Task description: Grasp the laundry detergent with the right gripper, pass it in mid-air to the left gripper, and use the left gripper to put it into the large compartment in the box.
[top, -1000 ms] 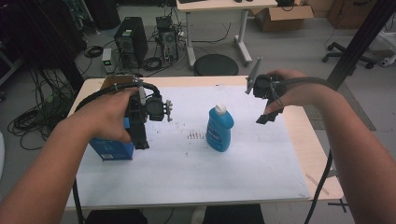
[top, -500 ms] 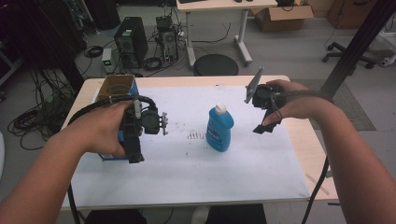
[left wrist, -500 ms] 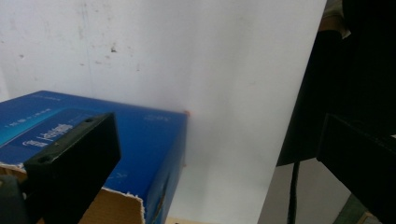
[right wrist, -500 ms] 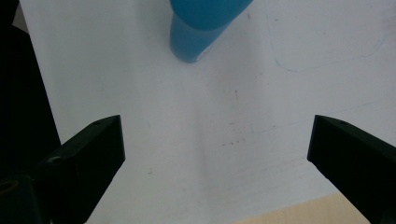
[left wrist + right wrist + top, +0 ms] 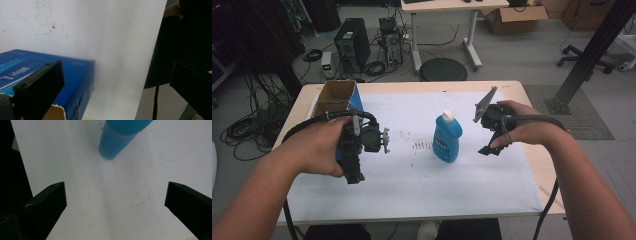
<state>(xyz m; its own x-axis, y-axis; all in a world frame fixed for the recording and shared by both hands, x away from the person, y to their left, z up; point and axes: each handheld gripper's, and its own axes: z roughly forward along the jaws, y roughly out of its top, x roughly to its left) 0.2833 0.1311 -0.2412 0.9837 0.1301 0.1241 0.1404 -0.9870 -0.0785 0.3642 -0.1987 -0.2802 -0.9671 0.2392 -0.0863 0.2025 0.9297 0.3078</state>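
Glossy blue plastic bottle (image 5: 447,140), cardboard box (image 5: 337,96)

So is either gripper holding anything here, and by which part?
Nothing is held. The left gripper and right gripper both have open, empty jaws.

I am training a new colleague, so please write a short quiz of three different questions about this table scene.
1. True or false: the blue bottle lies on its side.
2. What stands at the far left corner of the table? A) a cup B) an open cardboard box C) a lamp
3. Fill in: the jaws of the right gripper are ____ and hold nothing.

Key: 1. False, it stands upright with its white cap on top. 2. B. 3. open, as the right gripper view shows.
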